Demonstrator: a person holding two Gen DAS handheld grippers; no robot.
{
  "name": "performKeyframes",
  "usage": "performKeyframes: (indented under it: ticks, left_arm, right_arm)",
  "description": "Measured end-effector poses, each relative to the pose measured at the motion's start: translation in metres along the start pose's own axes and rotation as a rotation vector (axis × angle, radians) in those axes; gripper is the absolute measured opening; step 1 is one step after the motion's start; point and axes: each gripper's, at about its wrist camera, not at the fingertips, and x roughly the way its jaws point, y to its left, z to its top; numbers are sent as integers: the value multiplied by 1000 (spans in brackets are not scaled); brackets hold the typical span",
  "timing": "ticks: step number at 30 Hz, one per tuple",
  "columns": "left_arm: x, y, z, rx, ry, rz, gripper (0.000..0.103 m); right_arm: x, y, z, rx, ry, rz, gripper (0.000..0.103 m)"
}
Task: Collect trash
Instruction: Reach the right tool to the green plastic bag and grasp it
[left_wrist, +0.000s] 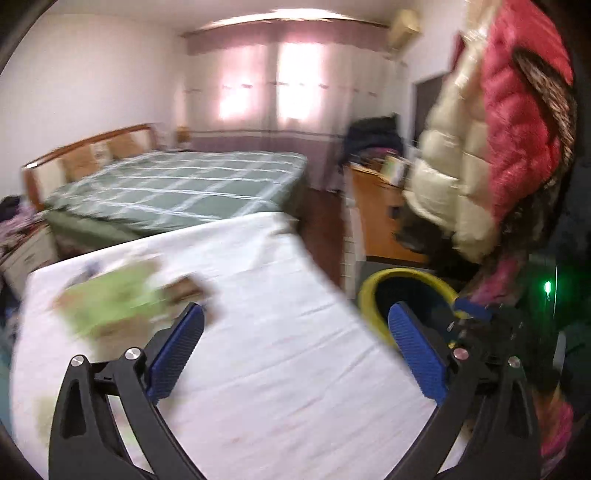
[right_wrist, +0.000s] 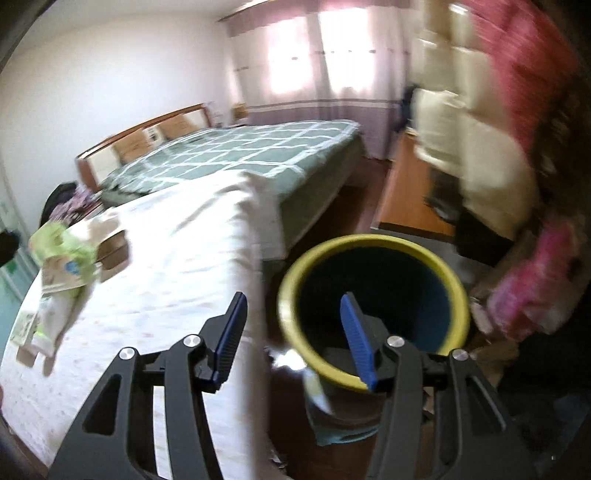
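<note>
Bedroom: white-covered table (right_wrist: 177, 280).
Trash (right_wrist: 66, 258): crumpled green-and-brown packaging, at 9 o'clock.
Left gripper (left_wrist: 295, 328): wide apart, empty.
Right gripper (right_wrist: 295, 328): half open, empty.

bin (right_wrist: 373, 243) had yellow rim, dark blue inside | my pads (left_wrist: 177, 347) were blue on black arms | table cloth (left_wrist: 258, 332) white | trash pile (right_wrist: 66, 254) light green, tan | bedspread (left_wrist: 177, 188) green with white grid | curtains (left_wrist: 273, 85) pinkish-purple | jackets (left_wrist: 517, 122) cream, red-pink
</note>
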Motion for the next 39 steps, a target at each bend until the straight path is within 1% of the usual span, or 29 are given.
performKeyframes:
  ticks: [2,4,5,8,10,12,14,16,18,19,21,22,24,26,28,31,34,39]
  left_arm:
    - [-30,42,-17,-34,-26,108,98]
    - [-54,77,-30,-73,-34,206,98]
    - [-65,95,-37,-93,-33,243,98]
    - [-92,140,-55,-161,-39,329,98]
    - [-105,168,-66,-203,-39,362,98]
    - [-112,182,-73,-228,-41,372,98]
    - [-118,193,-81,-243,-47,375,98]
    - [-122,199,-85,-243,-54,382,98]
    - [-123,206,-86,-238,-60,379,98]
    - [-122,200,-86,-236,-62,380,98]
    - [-120,200,-87,-236,-66,372,98]
    - [-120,197,-88,-238,-66,369,98]
    - [-119,196,-90,-244,-66,359,98]
    - [-119,198,-94,-249,-63,352,98]
    - [-116,201,-97,-257,-59,344,98]
    - [-114,202,-100,-260,-53,335,98]
    - [-111,201,-100,-256,-50,330,98]
    - [-110,201,-100,-255,-53,323,98]
  right_arm:
    - [6,27,5,-38,5,45,51]
    - [11,54,9,-74,10,91,51]
    - [13,70,12,-93,13,117,51]
    - [19,118,19,-152,22,210,51]
    - [22,151,23,-198,33,271,51]
    - [24,182,26,-235,45,337,51]
    - [24,214,29,-276,42,378,51]
    - [25,242,33,-310,35,422,54]
    - [30,265,41,-339,26,449,64]
    - [34,274,47,-356,14,458,66]
    - [43,289,55,-396,-18,437,79]
    - [49,295,59,-420,-13,434,80]
    - [62,307,64,-444,17,454,80]
    - [69,316,66,-474,23,470,80]
    - [75,324,66,-506,20,452,81]
    - [84,329,67,-514,26,448,81]
    - [92,331,68,-532,34,444,81]
    - [100,333,71,-544,33,432,84]
